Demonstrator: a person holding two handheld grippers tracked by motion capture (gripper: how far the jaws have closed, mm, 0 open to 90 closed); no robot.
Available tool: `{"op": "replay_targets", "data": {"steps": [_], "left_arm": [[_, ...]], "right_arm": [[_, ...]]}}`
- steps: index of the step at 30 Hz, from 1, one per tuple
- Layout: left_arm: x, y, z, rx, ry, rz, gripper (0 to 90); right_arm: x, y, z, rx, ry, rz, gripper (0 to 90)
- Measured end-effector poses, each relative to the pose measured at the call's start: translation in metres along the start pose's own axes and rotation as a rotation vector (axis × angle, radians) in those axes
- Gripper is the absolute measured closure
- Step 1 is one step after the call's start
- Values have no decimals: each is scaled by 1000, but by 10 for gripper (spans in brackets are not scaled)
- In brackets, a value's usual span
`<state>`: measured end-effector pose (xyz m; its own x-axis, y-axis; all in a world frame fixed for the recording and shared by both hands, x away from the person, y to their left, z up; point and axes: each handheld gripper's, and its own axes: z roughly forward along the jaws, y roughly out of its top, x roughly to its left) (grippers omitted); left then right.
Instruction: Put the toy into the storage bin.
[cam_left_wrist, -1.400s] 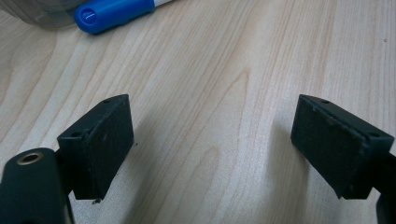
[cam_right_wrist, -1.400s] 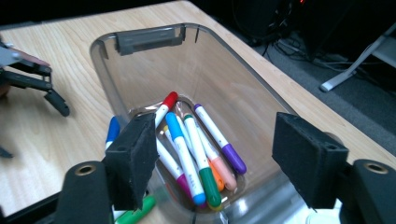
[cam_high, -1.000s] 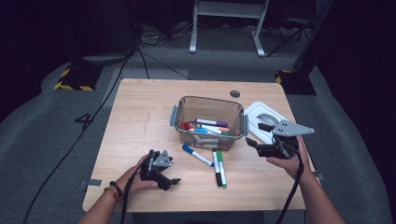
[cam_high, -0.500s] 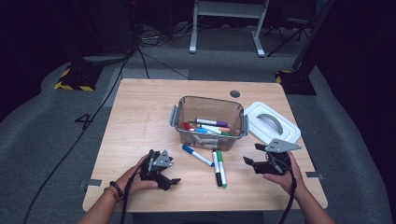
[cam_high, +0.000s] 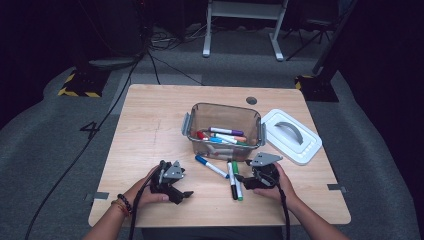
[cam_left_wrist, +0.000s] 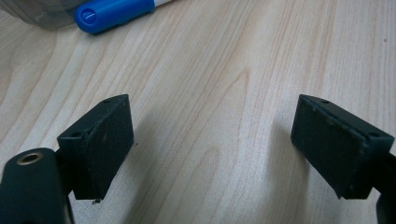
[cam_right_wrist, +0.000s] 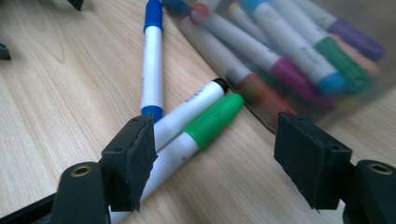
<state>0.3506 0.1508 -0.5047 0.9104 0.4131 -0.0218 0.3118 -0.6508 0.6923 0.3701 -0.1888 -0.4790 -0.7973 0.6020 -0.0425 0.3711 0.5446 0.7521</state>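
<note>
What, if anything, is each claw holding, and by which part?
Nothing: left claw and right claw both stand open and empty; the green marker lies ungripped.

Lab: dark room, floor cables (cam_high: 150, 60), hazard tape (cam_high: 75, 92).

black hand-held gripper (cam_high: 186, 194), grey plate, wrist beads (cam_high: 122, 204)

White lid (cam_high: 292, 136), wooden table (cam_high: 150, 125)
</note>
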Motion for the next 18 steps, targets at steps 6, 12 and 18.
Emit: {"op": "replay_targets", "data": {"steps": [6, 12, 18], "left_arm": [[0, 0, 0, 0, 0, 0, 135], [0, 0, 0, 0, 0, 0, 135], [0, 0, 0, 0, 0, 0, 135]], "right_arm": [[2, 0, 7, 32, -22, -3, 317], [-8, -5, 9, 92, -49, 12, 383], [-18, -10, 8, 115, -57, 46, 465]]}}
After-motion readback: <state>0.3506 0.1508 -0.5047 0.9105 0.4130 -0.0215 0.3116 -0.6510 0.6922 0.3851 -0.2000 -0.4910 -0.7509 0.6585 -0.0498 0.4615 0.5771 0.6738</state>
